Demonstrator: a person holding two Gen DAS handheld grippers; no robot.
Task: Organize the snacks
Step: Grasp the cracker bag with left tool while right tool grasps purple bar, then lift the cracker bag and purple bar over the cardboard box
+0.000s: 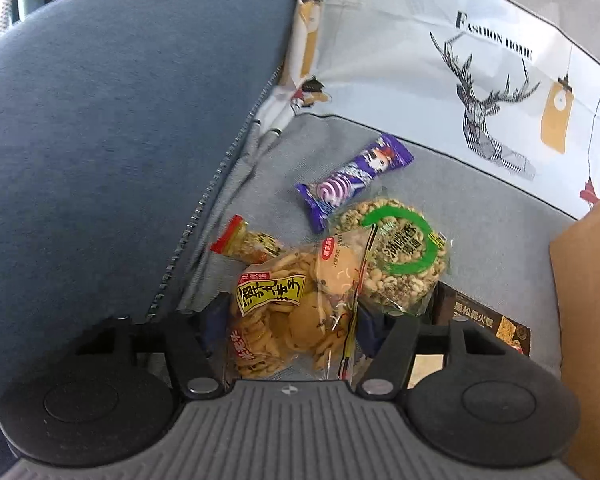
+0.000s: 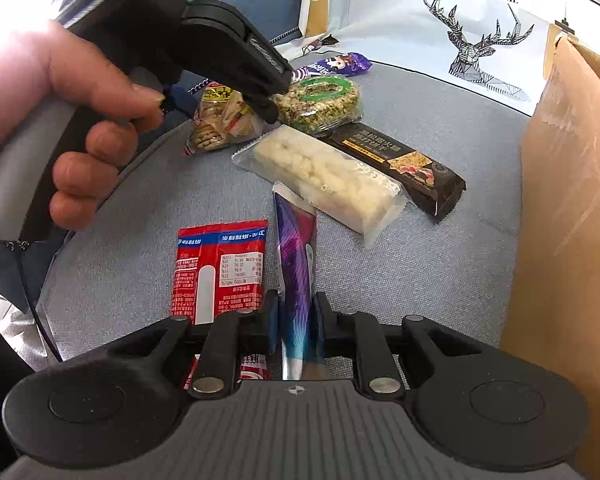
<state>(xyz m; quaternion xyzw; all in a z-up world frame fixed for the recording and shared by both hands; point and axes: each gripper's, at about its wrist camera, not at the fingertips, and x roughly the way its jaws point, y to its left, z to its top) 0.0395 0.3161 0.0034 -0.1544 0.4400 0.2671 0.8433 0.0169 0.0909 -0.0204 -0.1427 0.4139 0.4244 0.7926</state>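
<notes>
Two grips: left gripper [image 1: 288, 320] spread around cracker bag [image 1: 292, 312], squeeze mid-bag; right gripper [image 2: 296, 316] pinching purple wrapper [image 2: 296, 264].

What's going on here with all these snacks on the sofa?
A person is sorting snack packets with a handheld gripper in each hand. The right gripper is shut on a purple packet. The left gripper straddles a clear bag of crackers. The other snacks lie on the grey cushion, beside a cardboard box.
</notes>
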